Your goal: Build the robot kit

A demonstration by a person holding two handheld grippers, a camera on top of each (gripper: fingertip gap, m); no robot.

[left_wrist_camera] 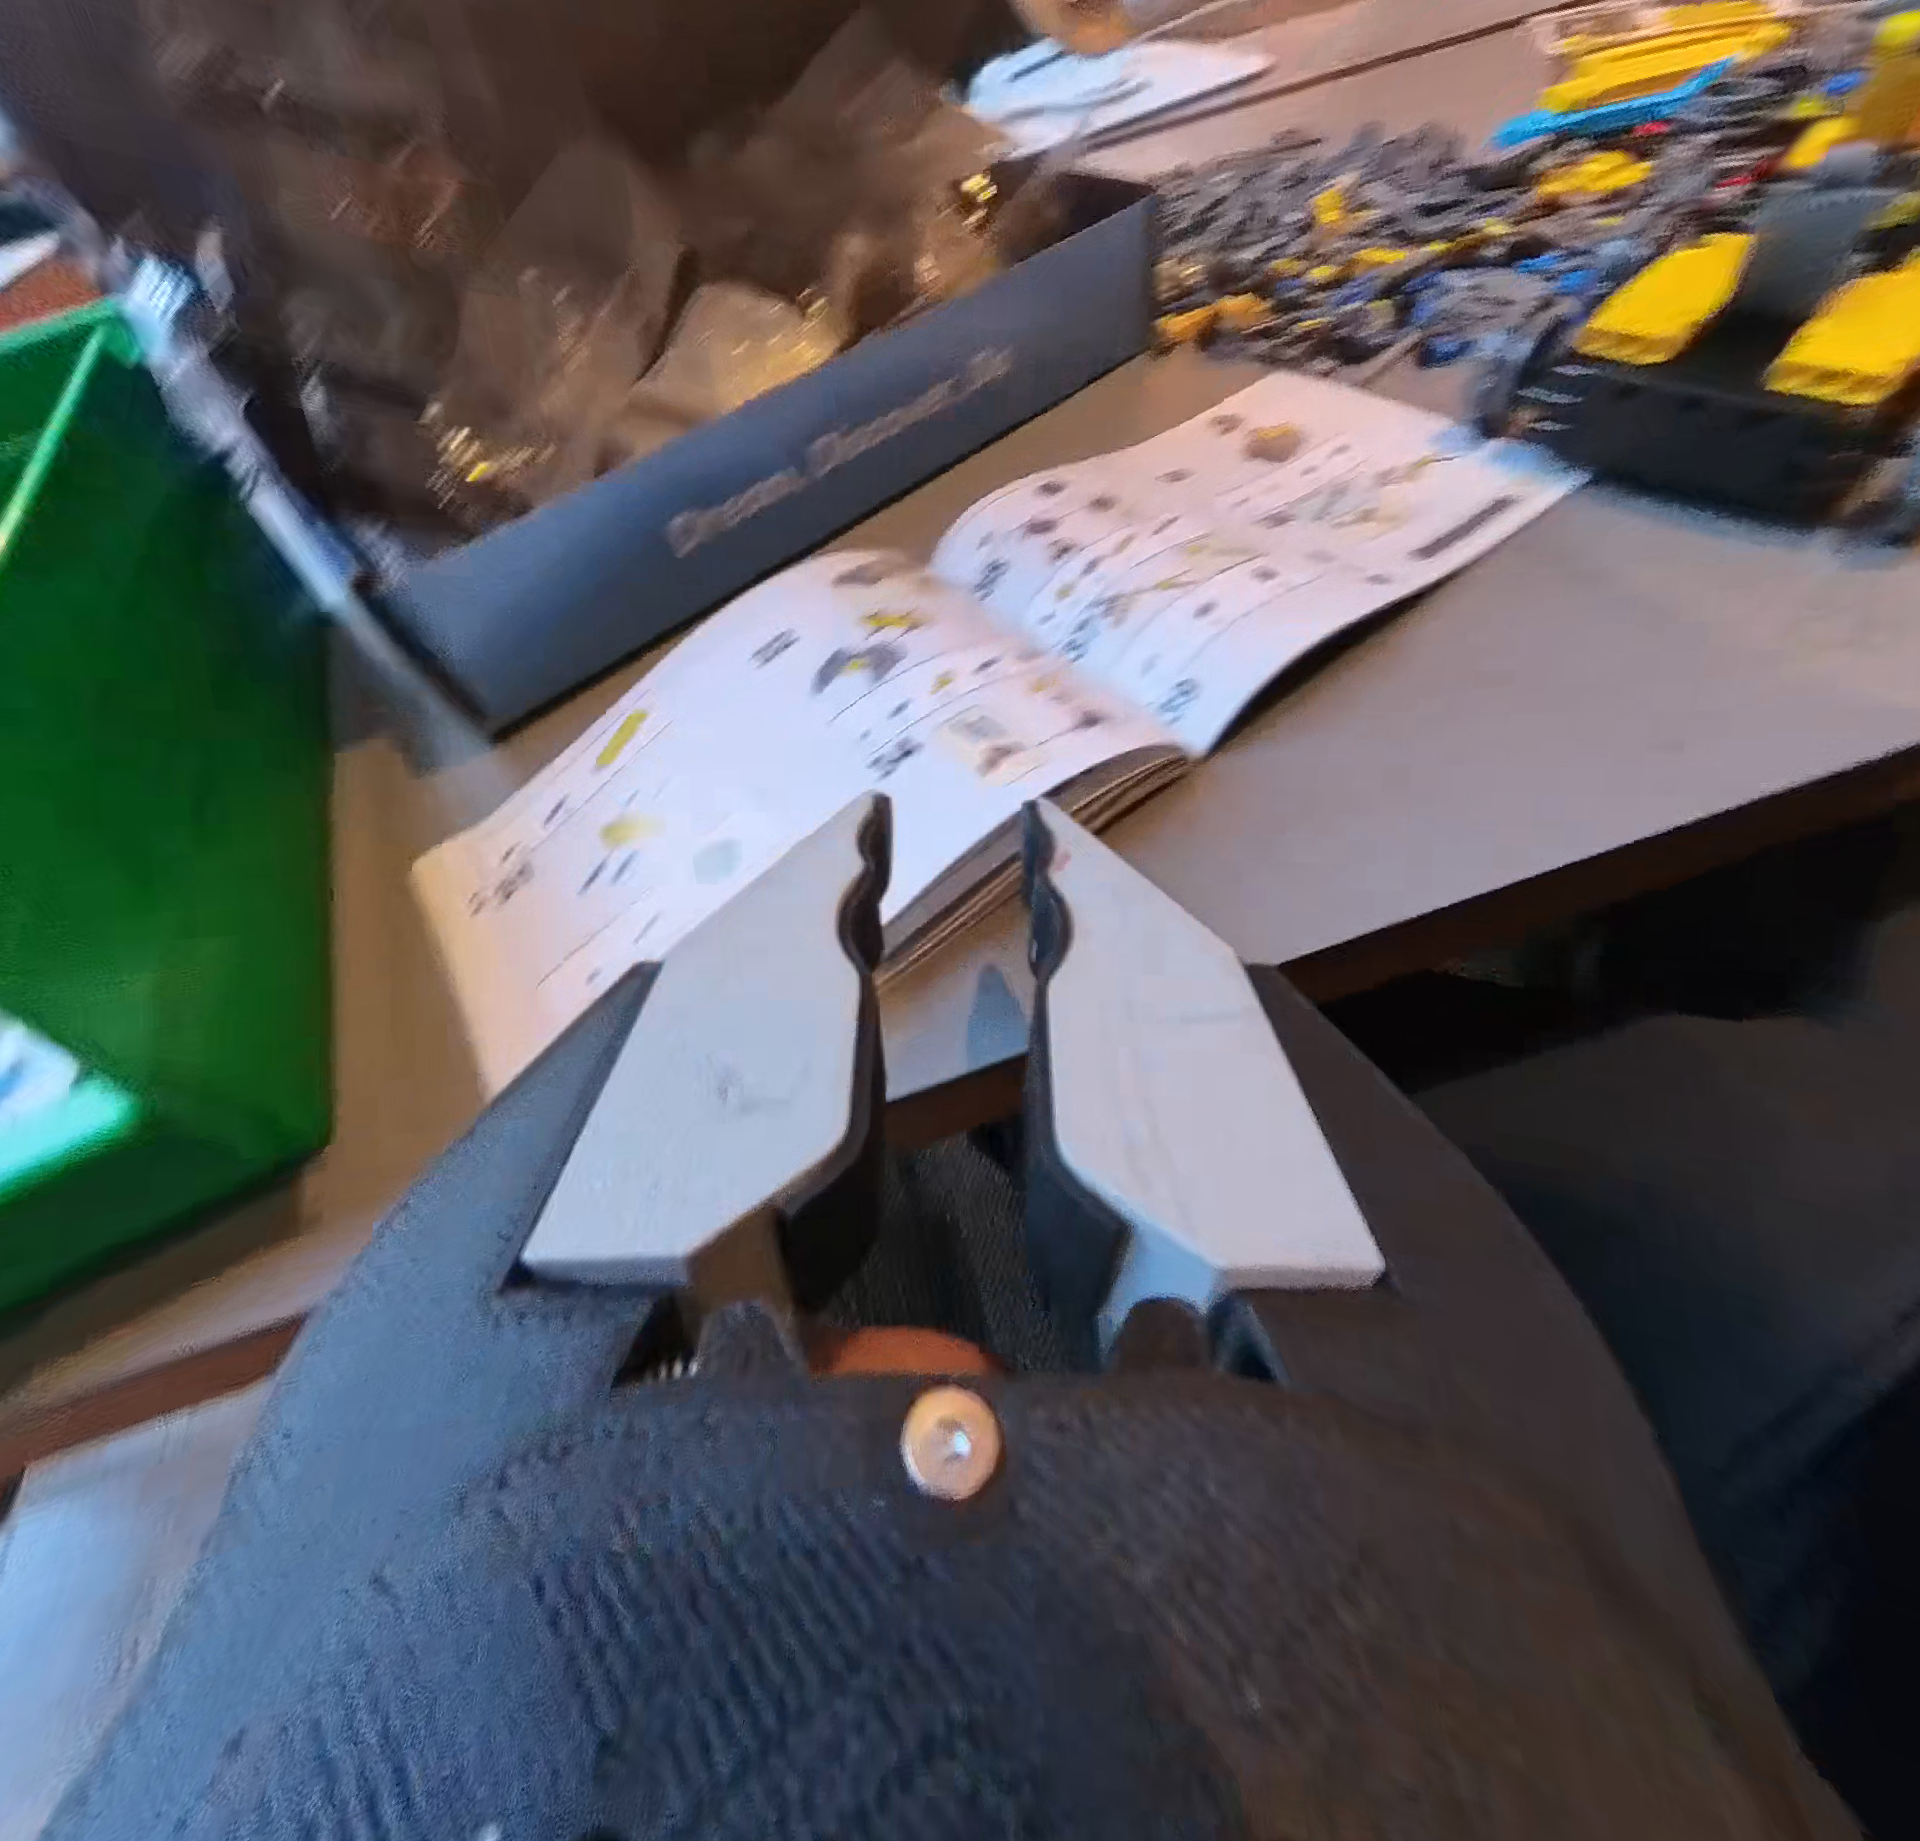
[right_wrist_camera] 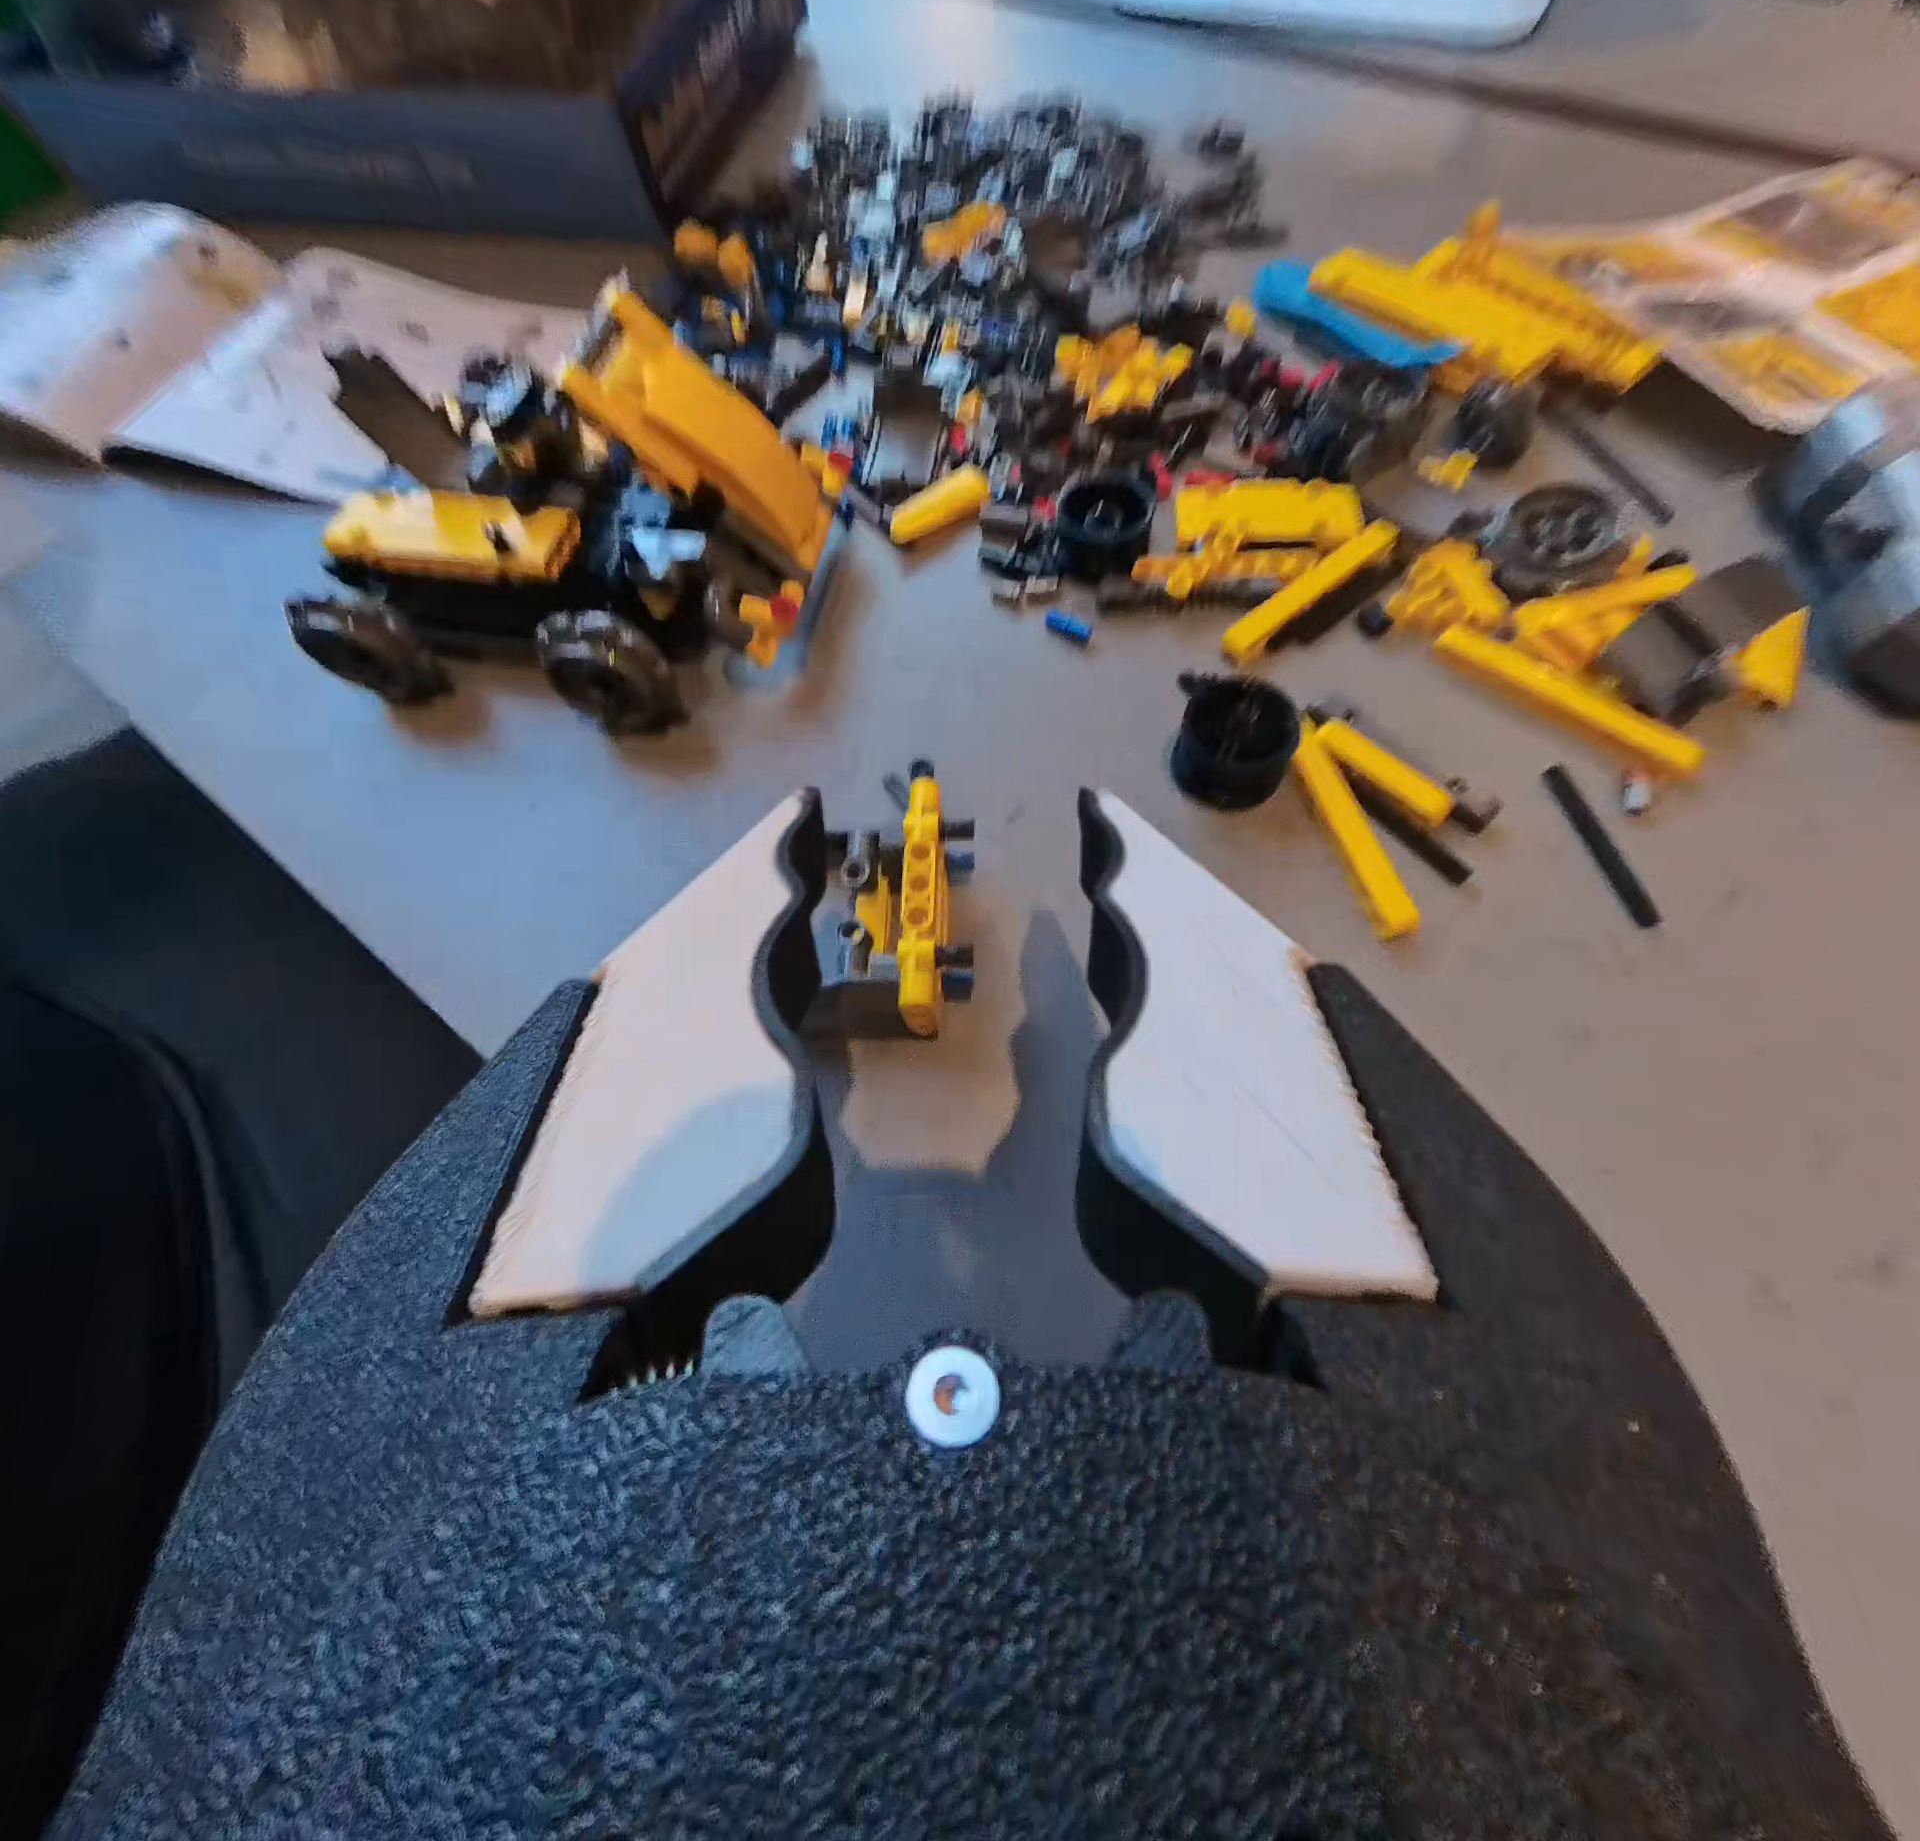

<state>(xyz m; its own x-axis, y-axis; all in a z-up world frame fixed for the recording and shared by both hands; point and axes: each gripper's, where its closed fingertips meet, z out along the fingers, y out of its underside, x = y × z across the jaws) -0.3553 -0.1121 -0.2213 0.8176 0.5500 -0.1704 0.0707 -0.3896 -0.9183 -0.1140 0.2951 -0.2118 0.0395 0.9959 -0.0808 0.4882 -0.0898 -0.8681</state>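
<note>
My left gripper (left_wrist_camera: 956,817) hovers over the near edge of the grey table (left_wrist_camera: 1507,711), above an open instruction booklet (left_wrist_camera: 935,669). Its jaws stand a narrow gap apart with nothing between them. My right gripper (right_wrist_camera: 945,804) is open low over the table (right_wrist_camera: 1558,1116). A small yellow and grey brick assembly (right_wrist_camera: 904,908) sits between its fingers, close against the left finger and apart from the right one. A part-built yellow and black toy vehicle (right_wrist_camera: 582,555) stands beyond it to the left.
A heap of loose black, yellow and blue pieces (right_wrist_camera: 1039,264) covers the table's middle, with yellow beams (right_wrist_camera: 1351,825) and black wheels (right_wrist_camera: 1236,742) at the right. A dark box (left_wrist_camera: 790,461) of bagged parts and a green box (left_wrist_camera: 156,731) stand at the left. The grippers' ends are close to 50 cm from one another.
</note>
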